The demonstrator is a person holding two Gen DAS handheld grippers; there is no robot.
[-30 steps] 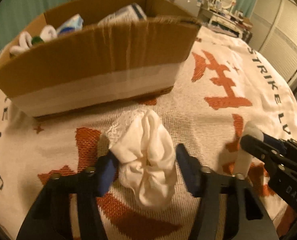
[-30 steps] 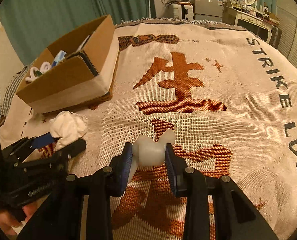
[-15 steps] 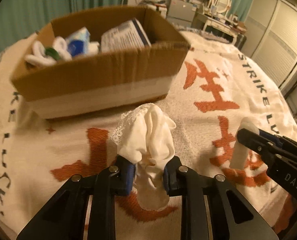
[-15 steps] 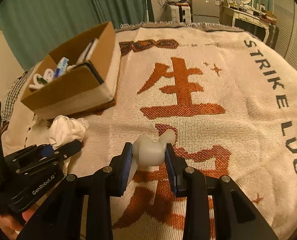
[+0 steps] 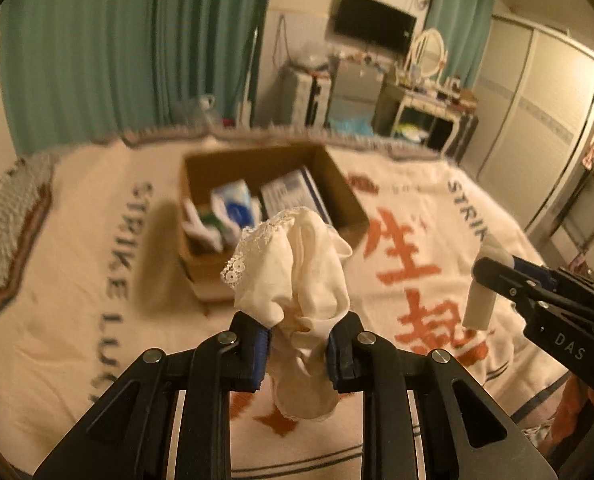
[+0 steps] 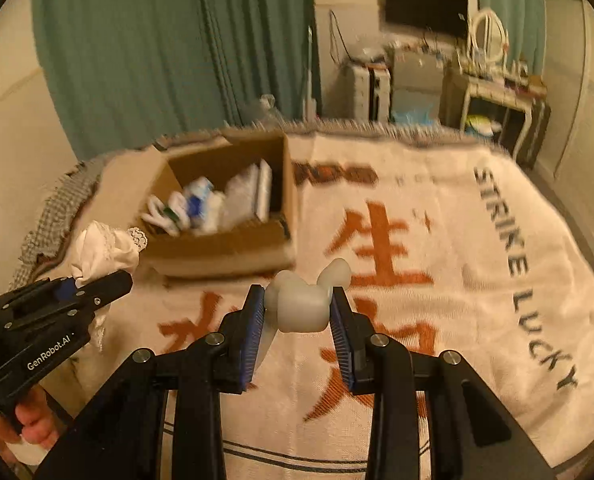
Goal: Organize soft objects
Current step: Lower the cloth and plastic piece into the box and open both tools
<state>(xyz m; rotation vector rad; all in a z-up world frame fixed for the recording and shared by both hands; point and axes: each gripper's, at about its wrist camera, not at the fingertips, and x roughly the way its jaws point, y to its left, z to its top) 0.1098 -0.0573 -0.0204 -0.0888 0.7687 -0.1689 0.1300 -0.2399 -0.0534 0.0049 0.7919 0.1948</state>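
Left tongs point(image 5: 297, 344) grip cloth point(image 5: 297, 276); right tongs point(image 6: 297, 320) grip toy point(image 6: 301, 300).

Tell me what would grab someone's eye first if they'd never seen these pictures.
Most striking is the crumpled white lace-trimmed cloth, pinched in the left gripper and lifted above the blanket. Next is the pale soft toy clamped in the right gripper, also held up off the bed. Behind both, the open cardboard box sits on the blanket, already holding a few packets.
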